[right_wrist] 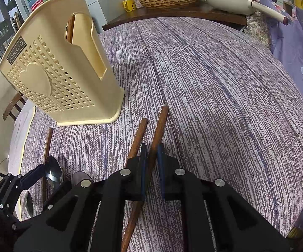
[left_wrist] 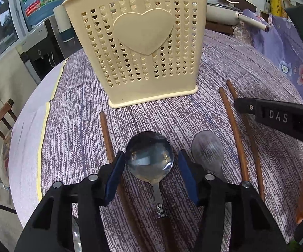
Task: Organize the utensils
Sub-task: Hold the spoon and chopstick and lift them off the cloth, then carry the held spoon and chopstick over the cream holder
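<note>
Left gripper (left_wrist: 149, 168) sits low over the tablecloth (left_wrist: 78, 113), jaws apart w/ the shiny spoon (left_wrist: 149, 157) bowl between them, pads not pressing on it; a duller spoon (left_wrist: 207, 150) lies just to its right; one chopstick (left_wrist: 107, 138) lies left of the shiny spoon; right gripper (right_wrist: 151, 163) is clamped on a chopstick (right_wrist: 158, 130), w/ a second chopstick (right_wrist: 137, 138) just beside it, outside the jaws; cream utensil holder (left_wrist: 143, 48) stands upright beyond the spoons, apart from them.
</note>
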Available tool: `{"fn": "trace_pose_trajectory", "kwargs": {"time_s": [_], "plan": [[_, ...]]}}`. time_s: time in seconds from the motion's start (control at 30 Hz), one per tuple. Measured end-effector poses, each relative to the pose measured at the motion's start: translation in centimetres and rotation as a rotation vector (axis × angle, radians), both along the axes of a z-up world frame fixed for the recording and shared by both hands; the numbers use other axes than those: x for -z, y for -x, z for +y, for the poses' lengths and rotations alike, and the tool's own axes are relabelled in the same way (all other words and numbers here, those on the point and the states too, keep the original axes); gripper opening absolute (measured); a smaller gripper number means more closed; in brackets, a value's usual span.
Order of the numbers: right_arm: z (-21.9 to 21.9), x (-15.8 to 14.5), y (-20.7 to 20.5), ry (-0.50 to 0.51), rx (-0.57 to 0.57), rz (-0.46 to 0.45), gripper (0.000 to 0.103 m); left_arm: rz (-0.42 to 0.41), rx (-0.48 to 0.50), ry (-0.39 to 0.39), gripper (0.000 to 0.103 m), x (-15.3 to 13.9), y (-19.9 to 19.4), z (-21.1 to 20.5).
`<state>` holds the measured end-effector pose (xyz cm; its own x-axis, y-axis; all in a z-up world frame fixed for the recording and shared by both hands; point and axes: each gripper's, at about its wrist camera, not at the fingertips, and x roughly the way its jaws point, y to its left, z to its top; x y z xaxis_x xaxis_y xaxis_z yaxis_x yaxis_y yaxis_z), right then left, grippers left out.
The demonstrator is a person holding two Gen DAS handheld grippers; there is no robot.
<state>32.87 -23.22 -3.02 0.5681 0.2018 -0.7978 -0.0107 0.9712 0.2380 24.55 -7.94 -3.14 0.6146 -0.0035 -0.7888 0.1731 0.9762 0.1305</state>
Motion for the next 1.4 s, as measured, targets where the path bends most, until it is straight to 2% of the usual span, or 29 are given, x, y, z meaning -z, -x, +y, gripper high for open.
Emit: {"fn": "trace_pose_trajectory", "kwargs": {"time_s": [0.13,0.33,0.6,0.77,1.23,1.4], "plan": [[0.1,-0.1,0.0,0.003,-0.001,0.000,0.011,0.001,0.002,-0.001,0.047,-0.1,-0.4,-0.1],[0.1,-0.1,0.0,0.001,-0.002,0.001,0.011,0.002,-0.015,0.042,0.047,-0.3,-0.4,0.5],[-0.4,0.0,-0.2,-0.049,0.006,0.005,0.010,-0.054,-0.038,0.141,0.047,-2.4,0.5,1.9],[-0.5,-0.7,0.4,-0.071,0.012,-0.025,0.010,-0.095,-0.053,0.189,0.047,-3.5,1.0,2.8],[-2.5,-5.7,3.2,-0.165,0.007,-0.166,0.008,-0.221,-0.051,0.233,0.047,-7.7,2.5,3.5],[-2.7,-8.3,5.0,-0.196,-0.024,-0.238,0.007,-0.237,-0.046,0.244,0.047,-8.4,2.7,3.6]]}}
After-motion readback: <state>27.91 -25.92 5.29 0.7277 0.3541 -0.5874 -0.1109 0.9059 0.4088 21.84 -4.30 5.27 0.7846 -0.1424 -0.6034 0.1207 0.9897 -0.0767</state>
